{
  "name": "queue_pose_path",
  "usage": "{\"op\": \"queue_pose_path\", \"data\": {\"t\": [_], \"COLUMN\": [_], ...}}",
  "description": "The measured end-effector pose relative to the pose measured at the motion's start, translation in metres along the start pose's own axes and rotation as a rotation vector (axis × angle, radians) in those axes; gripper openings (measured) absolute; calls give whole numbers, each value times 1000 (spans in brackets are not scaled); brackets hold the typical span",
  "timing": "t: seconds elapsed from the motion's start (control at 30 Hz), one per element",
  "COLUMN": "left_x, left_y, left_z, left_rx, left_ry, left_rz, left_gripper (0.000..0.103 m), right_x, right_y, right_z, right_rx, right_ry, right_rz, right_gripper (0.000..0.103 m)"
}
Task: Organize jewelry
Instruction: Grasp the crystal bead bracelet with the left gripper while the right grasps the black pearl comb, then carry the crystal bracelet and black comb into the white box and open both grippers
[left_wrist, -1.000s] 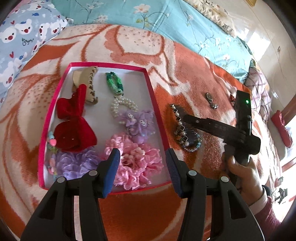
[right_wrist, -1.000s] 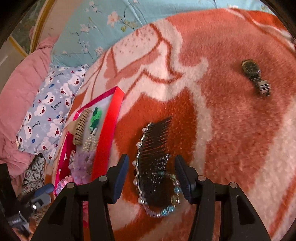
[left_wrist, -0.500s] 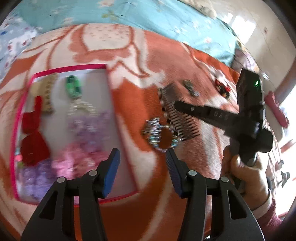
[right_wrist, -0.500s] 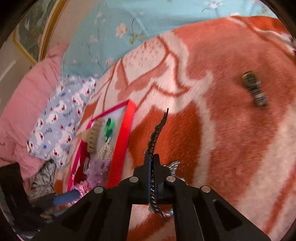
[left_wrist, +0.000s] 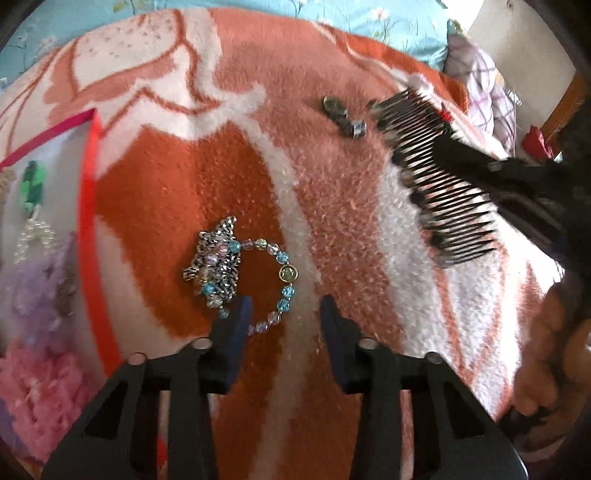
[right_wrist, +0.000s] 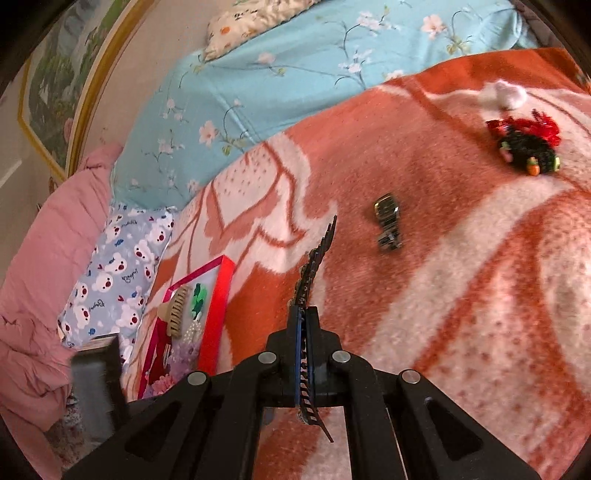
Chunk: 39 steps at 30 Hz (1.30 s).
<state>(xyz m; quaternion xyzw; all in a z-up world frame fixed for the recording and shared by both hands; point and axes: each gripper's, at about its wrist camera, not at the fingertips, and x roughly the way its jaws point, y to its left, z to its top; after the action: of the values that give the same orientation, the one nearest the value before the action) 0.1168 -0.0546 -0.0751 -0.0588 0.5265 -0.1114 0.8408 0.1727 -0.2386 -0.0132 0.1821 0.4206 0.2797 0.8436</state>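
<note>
My right gripper (right_wrist: 304, 325) is shut on a black beaded hair comb (right_wrist: 314, 258) and holds it edge-on above the blanket; the comb also shows in the left wrist view (left_wrist: 436, 177), lifted at the right. My left gripper (left_wrist: 286, 325) is open just above a beaded bracelet with silver charms (left_wrist: 236, 266) lying on the orange blanket. The red-rimmed tray (left_wrist: 86, 206) of hair pieces sits at the left, and also shows in the right wrist view (right_wrist: 218, 306).
A metal watch (right_wrist: 386, 225) lies on the blanket, also in the left wrist view (left_wrist: 341, 114). A red and black hair tie (right_wrist: 524, 144) lies further right. A bear-print pillow (right_wrist: 114, 266) and a blue floral quilt (right_wrist: 295, 74) lie behind the tray.
My right gripper shut on the comb and lifted it off the blanket. My left gripper moved right from above the tray to just above the bracelet.
</note>
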Motion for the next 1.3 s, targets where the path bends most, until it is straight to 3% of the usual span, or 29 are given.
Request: {"op": "queue_pose_path", "data": {"t": [0.07,0.2,0.77,1.3], "left_x": [8,8,-100,-170], "left_y": [-2,-3,43,112], "left_z": [0,-2,-11,-13], "left_rx": [15,27,-83,-216], "left_ry": [18,10,-213,-370], "left_rz": [-11,-16,-18,61], "left_gripper": [9,6,6,6], "right_x": [-5,-9,1,26], "right_y": [-3,-3,30,87], "right_z": [0,-1,-9,-12], "right_rx": [6,8,-40,-117], "right_ry": [-7,-11,10,54], "right_rz": [3,10,65,135], "right_gripper": [1,1,1,1]}}
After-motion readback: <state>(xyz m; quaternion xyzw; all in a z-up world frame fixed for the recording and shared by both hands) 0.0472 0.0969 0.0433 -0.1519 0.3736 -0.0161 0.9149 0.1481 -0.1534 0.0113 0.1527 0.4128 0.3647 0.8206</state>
